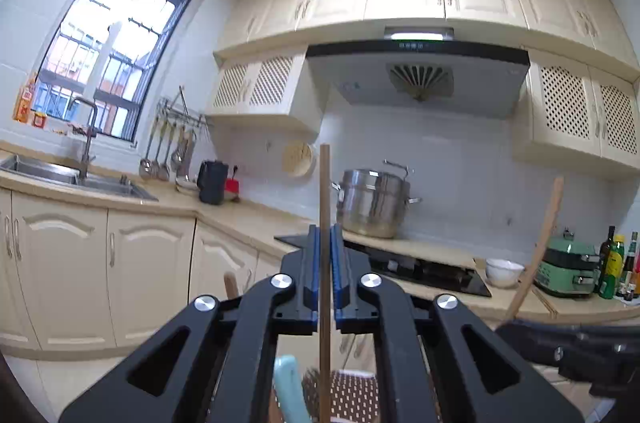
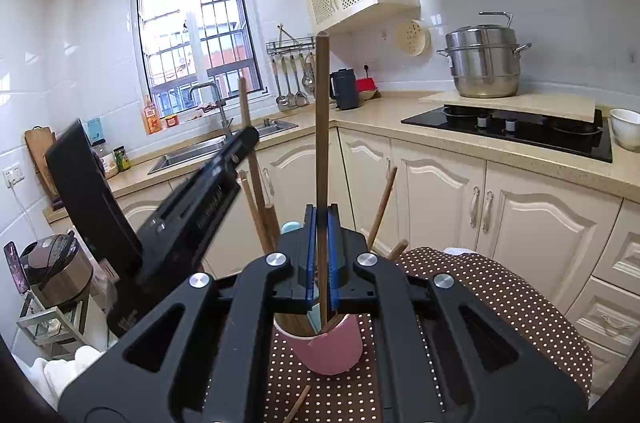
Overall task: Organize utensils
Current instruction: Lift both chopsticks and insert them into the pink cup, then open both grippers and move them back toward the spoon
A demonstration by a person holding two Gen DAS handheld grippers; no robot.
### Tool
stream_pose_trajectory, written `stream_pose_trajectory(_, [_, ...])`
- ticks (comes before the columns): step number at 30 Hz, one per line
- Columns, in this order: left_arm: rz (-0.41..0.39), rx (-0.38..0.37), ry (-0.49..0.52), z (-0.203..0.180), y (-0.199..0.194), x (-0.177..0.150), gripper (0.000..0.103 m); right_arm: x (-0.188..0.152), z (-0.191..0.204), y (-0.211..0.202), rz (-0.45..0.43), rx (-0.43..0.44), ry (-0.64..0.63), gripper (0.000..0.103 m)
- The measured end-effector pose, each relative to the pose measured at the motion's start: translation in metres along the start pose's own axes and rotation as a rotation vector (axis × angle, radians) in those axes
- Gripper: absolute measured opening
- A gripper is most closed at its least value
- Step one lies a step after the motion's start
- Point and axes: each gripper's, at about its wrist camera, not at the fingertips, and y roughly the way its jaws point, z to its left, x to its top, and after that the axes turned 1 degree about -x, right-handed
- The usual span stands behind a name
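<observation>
My left gripper (image 1: 325, 229) is shut on an upright wooden chopstick (image 1: 325, 183), level with the counter. Below it show a light blue handle (image 1: 290, 387) and the dotted cloth (image 1: 356, 395). My right gripper (image 2: 322, 211) is shut on a darker chopstick (image 2: 322, 127) whose lower end reaches into the pink cup (image 2: 332, 351). Several wooden utensils (image 2: 382, 207) and the blue handle (image 2: 290, 226) stand in that cup. In the right wrist view the left gripper (image 2: 248, 137) hangs to the cup's upper left with its chopstick (image 2: 245, 103). A loose stick (image 2: 298, 403) lies on the cloth.
The cup stands on a table under a brown dotted cloth (image 2: 500, 295). Behind are cream cabinets, a black hob (image 2: 512, 131), a steel steamer pot (image 2: 484, 63), a white bowl (image 2: 626, 127) and the sink (image 2: 188, 153). A rice cooker (image 2: 56, 267) sits at the left.
</observation>
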Motion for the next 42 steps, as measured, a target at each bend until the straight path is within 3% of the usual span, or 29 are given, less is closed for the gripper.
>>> stream_pose_trajectory(6, [0.047,-0.019,0.055,0.000,-0.014,-0.017,0.005,0.000,0.005,0.005,0.027,-0.009,-0.019,0.006])
stream_pose_trajectory(16, [0.204,-0.084,0.098,0.011,-0.031,-0.036,0.006,-0.013,0.009,0.017,0.084,-0.051,-0.027,0.006])
stream_pose_trajectory(17, [0.212,-0.085,0.093,0.013,-0.032,-0.035,0.007,-0.014,0.010,0.018,0.088,-0.058,-0.029,0.006])
stream_pose_trajectory(20, [0.223,-0.071,0.075,0.018,-0.037,-0.032,0.041,-0.016,0.014,0.019,0.094,-0.069,-0.030,0.006])
stream_pose_trajectory(21, [0.217,-0.070,0.070,0.020,-0.040,-0.031,0.046,-0.016,0.015,0.019,0.096,-0.072,-0.031,0.006])
stream_pose_trajectory(27, [0.243,0.002,0.076,0.028,-0.047,-0.021,0.055,-0.016,0.024,0.018,0.102,-0.095,-0.050,0.006])
stream_pose_trajectory(33, [0.298,0.080,0.072,0.041,-0.055,-0.014,0.056,-0.020,0.033,0.021,0.107,-0.116,-0.074,0.006])
stream_pose_trajectory(42, [0.351,0.114,0.084,0.050,-0.068,-0.007,0.061,-0.040,0.034,0.043,0.180,-0.145,-0.076,0.006])
